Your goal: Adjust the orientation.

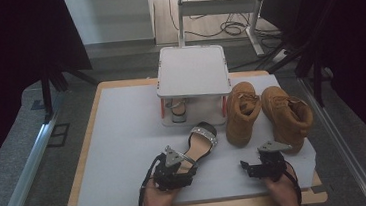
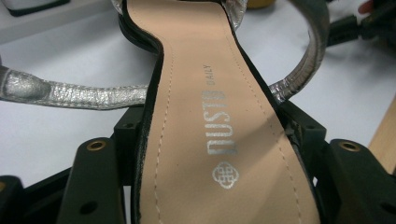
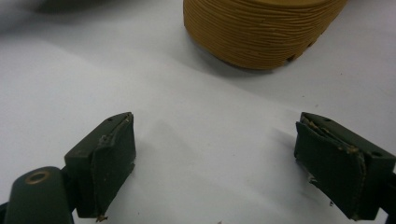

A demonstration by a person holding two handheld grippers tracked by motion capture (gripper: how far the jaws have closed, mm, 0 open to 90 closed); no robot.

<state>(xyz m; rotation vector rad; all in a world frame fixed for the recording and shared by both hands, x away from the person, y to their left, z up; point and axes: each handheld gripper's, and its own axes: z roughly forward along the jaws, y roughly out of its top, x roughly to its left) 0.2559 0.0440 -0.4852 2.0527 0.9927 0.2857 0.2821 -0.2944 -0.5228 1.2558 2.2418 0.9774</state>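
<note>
A flat sandal with a beige insole and silver straps lies in the middle of the white mat. My left gripper is shut on its heel end. In the left gripper view the black jaws press both edges of the sandal, left gripper. Two tan boots stand at the right, one beside the sandal and one farther right. My right gripper rests near the front right, open with nothing in it. In its own view the right gripper faces a boot's ribbed sole.
A white raised stand sits at the back centre of the mat. Under it lies another sandal. The wooden table edge frames the mat. Dark curtains and metal rails flank both sides.
</note>
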